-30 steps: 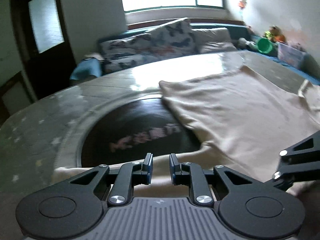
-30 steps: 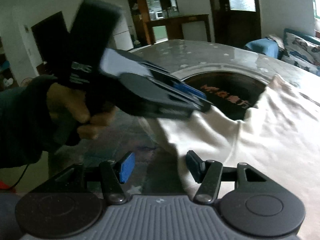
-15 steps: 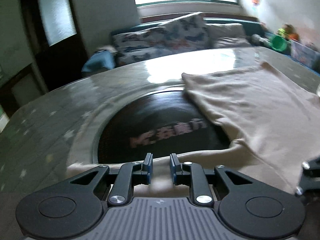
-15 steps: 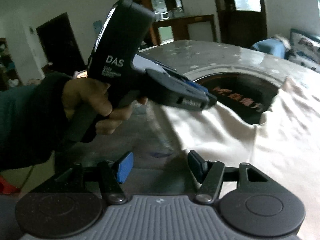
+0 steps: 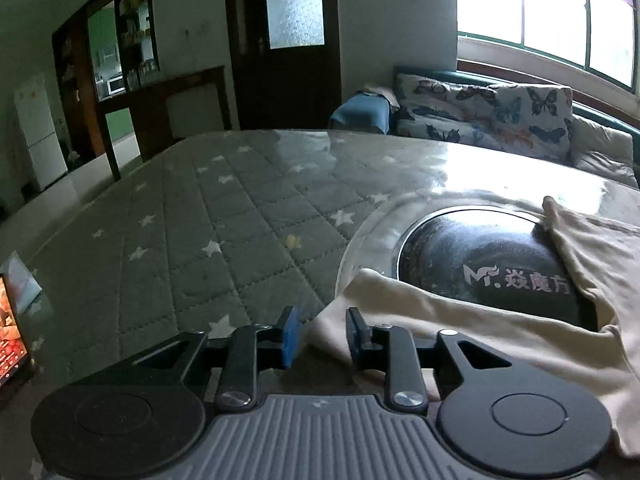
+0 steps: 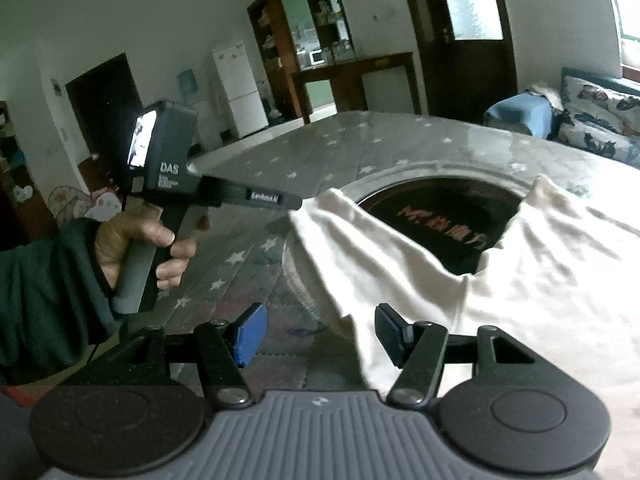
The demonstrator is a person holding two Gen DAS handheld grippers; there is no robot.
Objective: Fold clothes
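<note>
A cream garment (image 5: 500,332) lies spread on the star-quilted table (image 5: 224,216) and partly covers a round black insert (image 5: 480,264) with printed characters. My left gripper (image 5: 320,336) is open, its jaws astride the garment's near left corner, holding nothing. In the right wrist view the left gripper (image 6: 298,203) reaches the tip of a cream sleeve (image 6: 340,232). My right gripper (image 6: 320,334) is open low over the garment's near edge, with cloth between its fingers (image 6: 250,334).
A lit phone screen (image 5: 10,332) stands at the table's left edge. A sofa with butterfly cushions (image 5: 500,116) runs under the window behind the table. A dark door (image 6: 468,36), a cabinet and a white fridge (image 6: 238,88) stand beyond.
My left gripper has opened and swung left, away from the garment's middle to its left corner. The right gripper has stayed open in about the same place.
</note>
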